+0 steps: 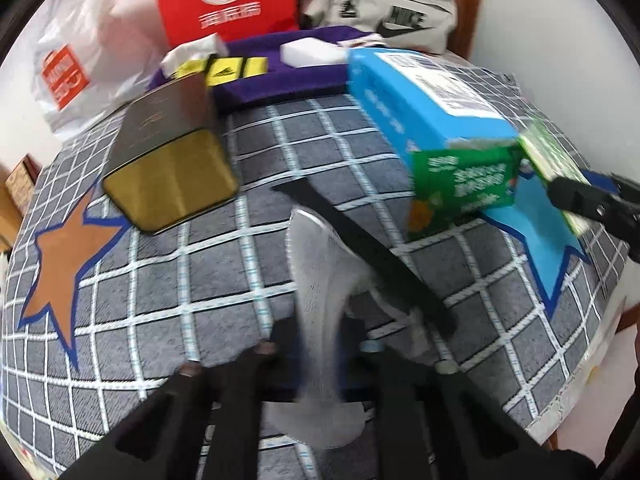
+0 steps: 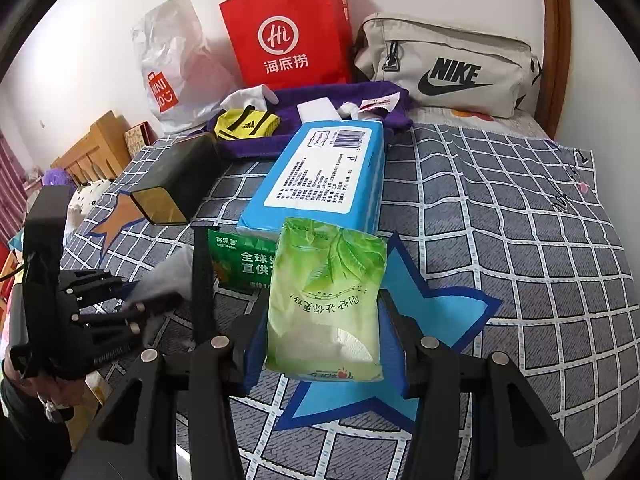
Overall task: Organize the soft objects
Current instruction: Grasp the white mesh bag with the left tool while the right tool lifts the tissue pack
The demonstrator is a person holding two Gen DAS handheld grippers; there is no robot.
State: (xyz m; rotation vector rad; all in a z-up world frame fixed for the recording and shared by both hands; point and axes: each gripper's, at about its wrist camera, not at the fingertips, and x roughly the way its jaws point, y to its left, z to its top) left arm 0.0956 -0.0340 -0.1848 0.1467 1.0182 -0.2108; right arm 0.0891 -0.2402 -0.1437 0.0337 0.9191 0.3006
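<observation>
My left gripper (image 1: 316, 340) is shut on a pale grey-white sock (image 1: 320, 264) with a black band (image 1: 372, 256), lifted above the checked bedspread (image 1: 192, 280). In the right wrist view the left gripper (image 2: 132, 316) is at the left, the sock (image 2: 172, 272) blurred in it. My right gripper (image 2: 324, 332) is shut on a light green tissue pack (image 2: 326, 300) over the blue star patch (image 2: 436, 308). A darker green packet (image 2: 240, 264) and a big blue tissue pack (image 2: 324, 176) lie just beyond. The blue pack (image 1: 424, 96) and green packet (image 1: 460, 184) also show in the left wrist view.
A black and gold box (image 1: 168, 160) lies at the left by an orange star patch (image 1: 64, 256). At the back are a purple cloth (image 2: 320, 100) with yellow socks (image 2: 246, 124) and a white block (image 2: 318, 112), a red paper bag (image 2: 288, 32), a white plastic bag (image 2: 172, 68) and a beige Nike bag (image 2: 448, 64).
</observation>
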